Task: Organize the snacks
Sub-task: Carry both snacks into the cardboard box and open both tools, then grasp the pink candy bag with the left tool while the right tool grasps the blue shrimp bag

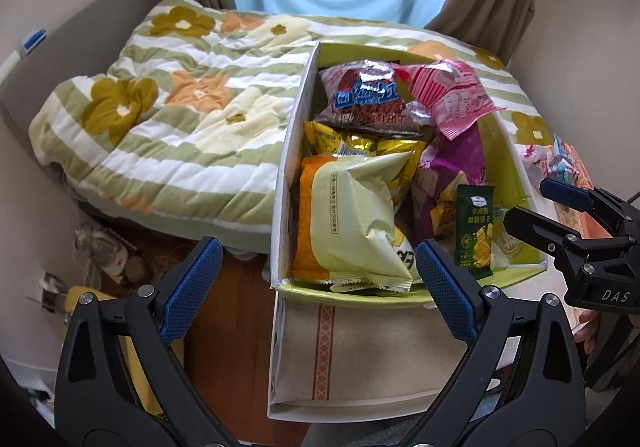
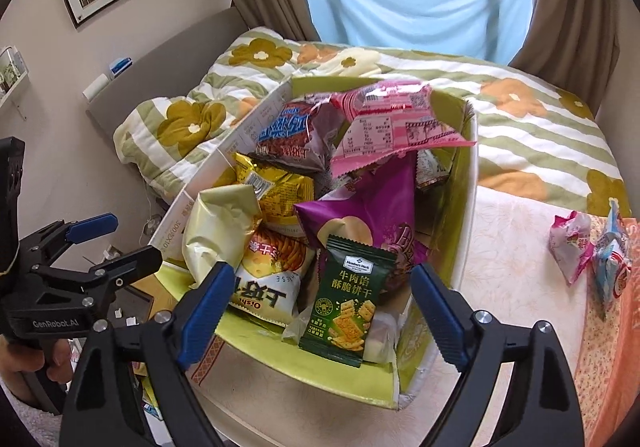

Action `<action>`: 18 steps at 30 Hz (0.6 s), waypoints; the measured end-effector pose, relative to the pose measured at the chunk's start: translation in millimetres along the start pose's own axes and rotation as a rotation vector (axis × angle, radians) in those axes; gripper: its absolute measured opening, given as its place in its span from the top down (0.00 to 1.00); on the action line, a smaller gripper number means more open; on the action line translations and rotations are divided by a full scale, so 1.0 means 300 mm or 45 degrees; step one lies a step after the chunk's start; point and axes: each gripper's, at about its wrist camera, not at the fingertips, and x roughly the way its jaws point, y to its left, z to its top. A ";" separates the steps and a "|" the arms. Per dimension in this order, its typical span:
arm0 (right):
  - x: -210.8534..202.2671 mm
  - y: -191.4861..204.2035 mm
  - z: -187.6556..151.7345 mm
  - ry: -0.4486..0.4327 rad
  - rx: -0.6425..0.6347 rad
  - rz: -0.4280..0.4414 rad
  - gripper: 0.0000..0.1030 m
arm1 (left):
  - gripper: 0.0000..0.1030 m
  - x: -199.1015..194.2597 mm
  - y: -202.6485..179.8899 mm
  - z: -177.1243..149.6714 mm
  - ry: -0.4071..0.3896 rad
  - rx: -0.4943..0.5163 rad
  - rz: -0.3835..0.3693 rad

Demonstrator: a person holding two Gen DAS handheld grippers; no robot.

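An open cardboard box (image 1: 290, 151) with a green lining (image 2: 452, 183) is full of snack bags. In it are a pale yellow bag (image 1: 352, 215), a gold bag (image 2: 276, 191), a dark chocolate bag (image 1: 368, 95), a pink bag (image 2: 396, 119), a purple chip bag (image 2: 368, 207) and a small green cracker packet (image 2: 346, 299) standing upright near the front. Two small snack packets (image 2: 588, 247) lie on the table to the right of the box. My left gripper (image 1: 320, 287) is open and empty at the box's front edge. My right gripper (image 2: 320, 307) is open and empty, its jaws either side of the green packet without touching it.
The box sits on a white patterned tabletop (image 2: 512, 279) beside a bed with a flowered green-striped quilt (image 1: 180, 107). Curtains and a blue sheet (image 2: 412, 3) hang behind. Clutter and cables lie on the wooden floor (image 1: 108, 255) to the left.
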 end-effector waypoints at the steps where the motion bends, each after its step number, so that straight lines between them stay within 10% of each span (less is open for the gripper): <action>1: -0.013 0.002 0.000 -0.013 0.001 -0.002 0.15 | 0.06 -0.012 -0.006 0.002 -0.009 0.012 0.004; 18: -0.307 -0.183 -0.057 -0.183 0.205 -0.163 0.15 | 0.06 -0.109 -0.312 0.110 -0.122 0.287 -0.137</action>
